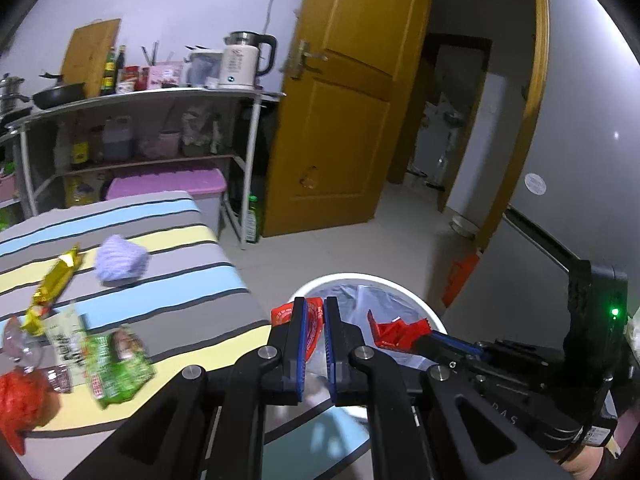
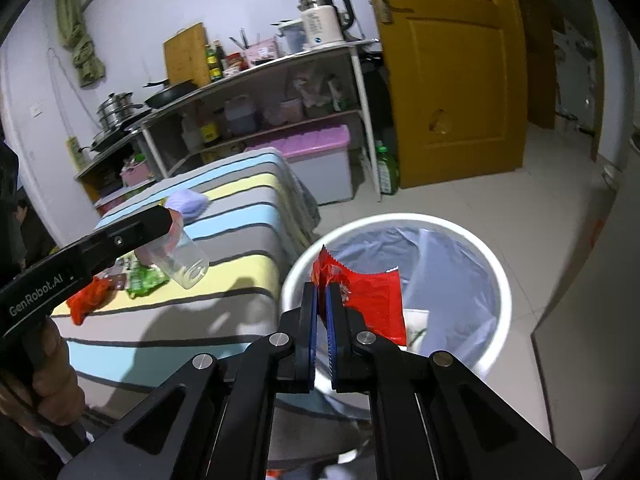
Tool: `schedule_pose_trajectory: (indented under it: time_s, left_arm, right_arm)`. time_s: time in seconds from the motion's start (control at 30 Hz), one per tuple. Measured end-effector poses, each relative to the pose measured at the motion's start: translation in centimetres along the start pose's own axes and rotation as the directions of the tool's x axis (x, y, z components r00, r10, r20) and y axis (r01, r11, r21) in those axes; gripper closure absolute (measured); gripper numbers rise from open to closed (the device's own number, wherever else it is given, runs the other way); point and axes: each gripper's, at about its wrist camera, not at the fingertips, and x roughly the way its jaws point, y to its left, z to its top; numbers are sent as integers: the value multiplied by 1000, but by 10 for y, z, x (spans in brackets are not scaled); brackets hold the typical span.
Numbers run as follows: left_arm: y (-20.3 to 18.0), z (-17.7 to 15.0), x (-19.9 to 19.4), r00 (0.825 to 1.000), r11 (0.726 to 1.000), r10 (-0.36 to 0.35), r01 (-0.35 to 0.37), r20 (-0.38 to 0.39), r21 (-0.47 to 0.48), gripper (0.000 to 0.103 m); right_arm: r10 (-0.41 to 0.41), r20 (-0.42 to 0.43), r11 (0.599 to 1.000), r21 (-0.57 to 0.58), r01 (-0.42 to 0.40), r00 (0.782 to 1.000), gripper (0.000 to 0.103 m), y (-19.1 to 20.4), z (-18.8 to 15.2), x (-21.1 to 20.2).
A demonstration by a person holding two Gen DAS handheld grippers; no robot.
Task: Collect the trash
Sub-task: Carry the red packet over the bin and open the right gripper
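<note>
Two grippers, each clamped on one piece of trash, at the round white plastic bin with its crinkled clear liner, lower centre of frame.

The striped cloth-covered table at lower left carries several crumpled wrappers, among them a green foil packet and a gold one. The right gripper pinches a creased red foil wrapper over the bin; the left gripper, fingers narrow, holds a clear plastic jar with a red label beside the bin's rim.

Glossy red wrapper; clear plastic bottle.
</note>
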Motion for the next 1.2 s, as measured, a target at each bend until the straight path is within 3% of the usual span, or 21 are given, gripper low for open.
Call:
schedule_pose_trajectory:
  time_s: [0.47, 0.53, 0.6, 0.67, 0.8, 1.2]
  left_arm:
    - [-23, -9, 63, 995, 998, -58, 60, -82, 24, 95]
    - [-21, -11, 69, 994, 998, -57, 60, -97, 26, 95]
    - [-20, -13, 72, 993, 998, -52, 56, -105, 32, 93]
    - [-18, -14, 73, 992, 998, -57, 60, -109, 25, 87]
    - [-16, -15, 70, 993, 998, -63, 66, -99, 26, 80]
    - [-1, -15, 30, 999, 1000, -16, 16, -43, 6, 80]
  right_arm:
    - [-16, -67, 998, 62, 20, 998, 98, -41, -6, 22]
    - [-19, -73, 998, 61, 24, 997, 95, -43, -7, 26]
    - [-25, -77, 998, 63, 29, 997, 83, -46, -8, 28]
    - [-25, -78, 998, 64, 30, 997, 73, -47, -8, 30]
    - [-26, -73, 997, 67, 31, 997, 72, -45, -7, 29]
    - [31, -16, 999, 11, -31, 999, 72, -21, -2, 6]
